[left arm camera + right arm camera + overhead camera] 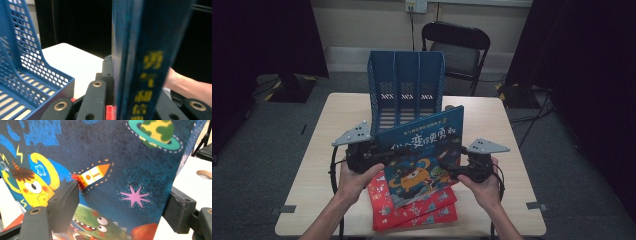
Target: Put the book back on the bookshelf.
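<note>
Blue book (422, 150): being held tilted above the tabletop (332, 125), cover facing the person, top edge leaning toward the blue file rack (406, 85) at 12 o'clock.
Left gripper (379, 157): gripping the book's left edge at 9 o'clock; in the left gripper view the jaws are squeezing tight on the book (140, 62), seen edge-on.
Right gripper (452, 172): sitting at the book's lower right corner, at 4 o'clock; in the right gripper view the jaws are standing wide, one on each side of the cover (120, 157), pads not pressing it.
Red books (412, 210): lying flat in a stack under the blue book, at 6 o'clock.
Chair (457, 45): standing behind the tabletop, beyond the rack.
</note>
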`<action>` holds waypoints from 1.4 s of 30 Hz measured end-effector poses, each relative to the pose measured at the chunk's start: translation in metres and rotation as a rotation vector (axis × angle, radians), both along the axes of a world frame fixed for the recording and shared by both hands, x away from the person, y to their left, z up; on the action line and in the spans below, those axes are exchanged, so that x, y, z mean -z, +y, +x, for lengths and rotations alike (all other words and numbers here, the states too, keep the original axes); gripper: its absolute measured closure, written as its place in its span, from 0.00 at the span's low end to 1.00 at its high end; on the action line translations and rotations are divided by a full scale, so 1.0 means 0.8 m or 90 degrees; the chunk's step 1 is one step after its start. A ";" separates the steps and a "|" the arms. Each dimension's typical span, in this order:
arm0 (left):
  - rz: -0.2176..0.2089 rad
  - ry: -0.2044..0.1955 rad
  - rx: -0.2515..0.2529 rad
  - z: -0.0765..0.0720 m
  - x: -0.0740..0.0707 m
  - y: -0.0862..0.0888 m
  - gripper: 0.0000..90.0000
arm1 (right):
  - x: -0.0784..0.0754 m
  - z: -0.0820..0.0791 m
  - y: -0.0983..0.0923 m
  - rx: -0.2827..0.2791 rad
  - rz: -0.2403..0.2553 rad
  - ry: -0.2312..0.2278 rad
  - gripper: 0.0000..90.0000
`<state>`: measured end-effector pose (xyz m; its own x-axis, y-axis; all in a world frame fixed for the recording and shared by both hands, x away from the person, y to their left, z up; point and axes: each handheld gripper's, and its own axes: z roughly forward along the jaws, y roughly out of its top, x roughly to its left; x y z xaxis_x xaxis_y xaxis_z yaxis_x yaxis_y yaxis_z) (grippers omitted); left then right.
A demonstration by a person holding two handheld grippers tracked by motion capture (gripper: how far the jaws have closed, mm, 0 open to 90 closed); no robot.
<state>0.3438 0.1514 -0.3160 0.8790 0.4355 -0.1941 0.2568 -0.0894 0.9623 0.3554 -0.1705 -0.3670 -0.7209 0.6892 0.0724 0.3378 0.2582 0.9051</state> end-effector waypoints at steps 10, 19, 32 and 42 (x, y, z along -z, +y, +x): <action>0.047 -0.045 -0.015 -0.004 -0.016 0.005 0.87 | -0.004 0.017 0.026 0.000 -0.014 -0.037 0.25; 0.059 -0.042 -0.020 -0.005 -0.025 0.011 0.86 | -0.004 0.015 0.033 -0.018 -0.012 -0.044 0.30; 0.070 -0.036 -0.014 -0.004 -0.025 0.008 0.87 | -0.002 0.018 0.035 -0.020 -0.009 -0.040 0.26; 0.083 -0.050 -0.017 -0.005 -0.027 0.006 0.91 | -0.002 0.022 0.039 -0.023 -0.006 -0.034 0.21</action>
